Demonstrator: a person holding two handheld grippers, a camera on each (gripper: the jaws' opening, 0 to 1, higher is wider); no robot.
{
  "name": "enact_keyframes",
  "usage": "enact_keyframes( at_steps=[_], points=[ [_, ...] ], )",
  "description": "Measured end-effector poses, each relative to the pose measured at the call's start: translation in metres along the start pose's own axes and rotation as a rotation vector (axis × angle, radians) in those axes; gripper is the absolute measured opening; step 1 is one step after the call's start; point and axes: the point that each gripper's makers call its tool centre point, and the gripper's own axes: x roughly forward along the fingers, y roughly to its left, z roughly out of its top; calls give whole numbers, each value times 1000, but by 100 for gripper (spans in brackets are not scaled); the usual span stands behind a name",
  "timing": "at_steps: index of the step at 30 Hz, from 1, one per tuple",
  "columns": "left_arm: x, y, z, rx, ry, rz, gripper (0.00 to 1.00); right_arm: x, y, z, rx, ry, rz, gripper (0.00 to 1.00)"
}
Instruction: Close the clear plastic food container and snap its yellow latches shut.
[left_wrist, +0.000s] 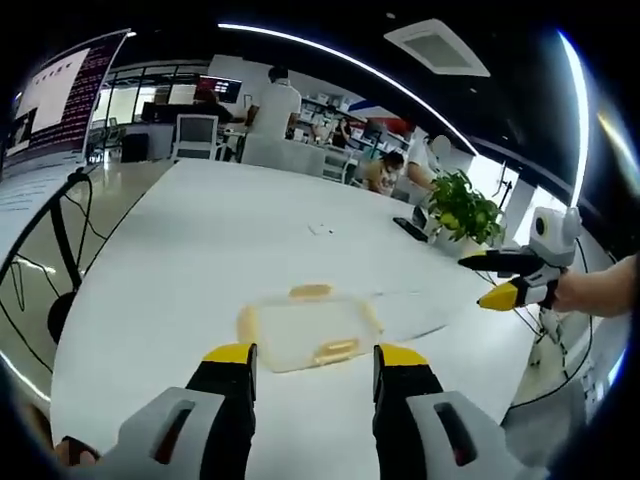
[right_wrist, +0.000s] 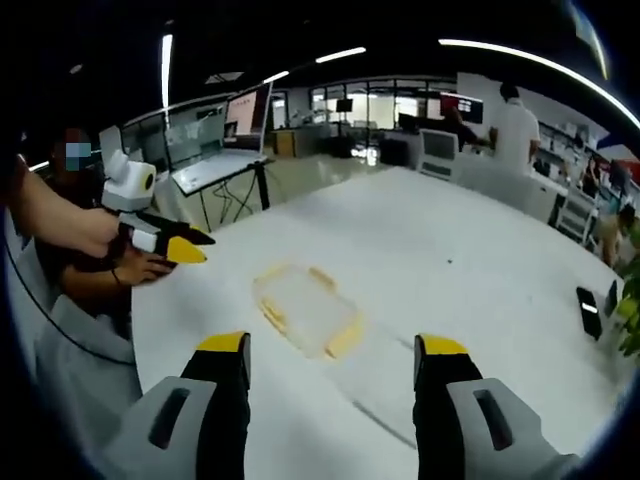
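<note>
left claw (left_wrist: 312, 362) gaping, empty, right claw (right_wrist: 332, 358) likewise, both above worktop (left_wrist: 220, 230) | container (left_wrist: 308, 328) flat mid-worktop, lid apparently on | risk: off-centre push skids it; yellow latches (left_wrist: 336, 350) half-snap, pop back.

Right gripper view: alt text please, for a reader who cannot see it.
A clear plastic food container with yellow latches lies on a white table, ahead of the open right tool. The left tool, held in a person's hand, enters from the left, jaws apart.
</note>
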Motion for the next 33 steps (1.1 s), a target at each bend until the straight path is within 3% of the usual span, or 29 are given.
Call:
enact_keyframes(
  at_steps=[10,22,33],
  points=[
    [12,-1,4,33,24,-44,43,21,3,1,-20,36,59,65],
    [24,1,11,180,117,-126,44,45,11,5,-101,101,161,65],
    [38,1,37,319,154,-204,45,66,15,-1,-182,159,230,66]
  ],
)
